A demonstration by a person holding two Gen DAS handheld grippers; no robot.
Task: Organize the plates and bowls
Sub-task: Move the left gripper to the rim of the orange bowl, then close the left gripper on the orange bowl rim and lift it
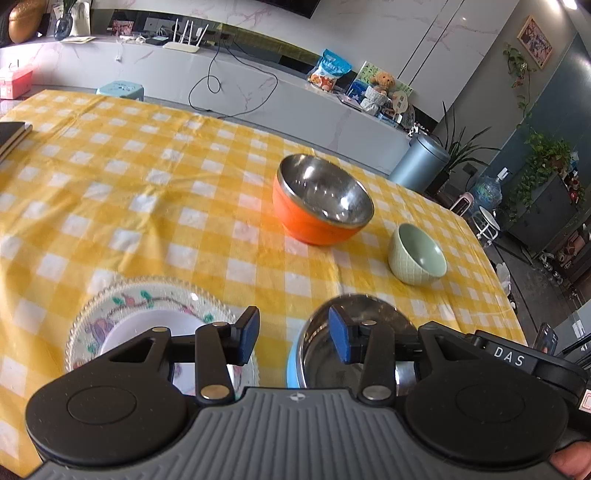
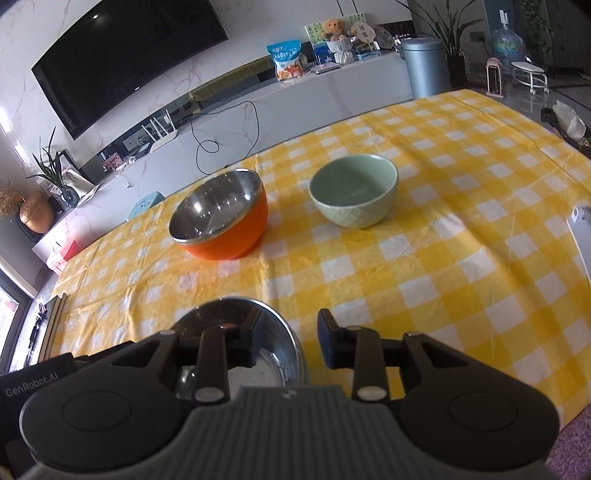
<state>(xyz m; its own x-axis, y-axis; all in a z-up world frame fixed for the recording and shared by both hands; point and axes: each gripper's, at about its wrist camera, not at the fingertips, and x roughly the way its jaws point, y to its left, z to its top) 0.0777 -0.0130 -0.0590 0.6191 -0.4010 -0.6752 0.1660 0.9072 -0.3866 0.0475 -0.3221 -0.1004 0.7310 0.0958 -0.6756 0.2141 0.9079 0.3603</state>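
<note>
We log: left gripper (image 1: pixel 293 334) jaws parted, empty, between floral plate (image 1: pixel 110 306) and blue-rimmed steel bowl (image 1: pixel 354 332); right gripper (image 2: pixel 286 338) jaws parted astride that bowl's rim.

Yellow-and-white checked tablecloth (image 2: pixel 443 229) covers the table. Behind it a long white marble-look console (image 2: pixel 295 99) runs along the wall; dark TV (image 2: pixel 125 62) mounted above it. White router (image 1: pixel 183 44), snack bag (image 2: pixel 286 61) and teddy bear (image 2: pixel 334 27) sit on the console. Grey-blue bin (image 2: pixel 424 66) stands at the console's end, potted plants (image 1: pixel 543 162) beyond. Bright daylight.
</note>
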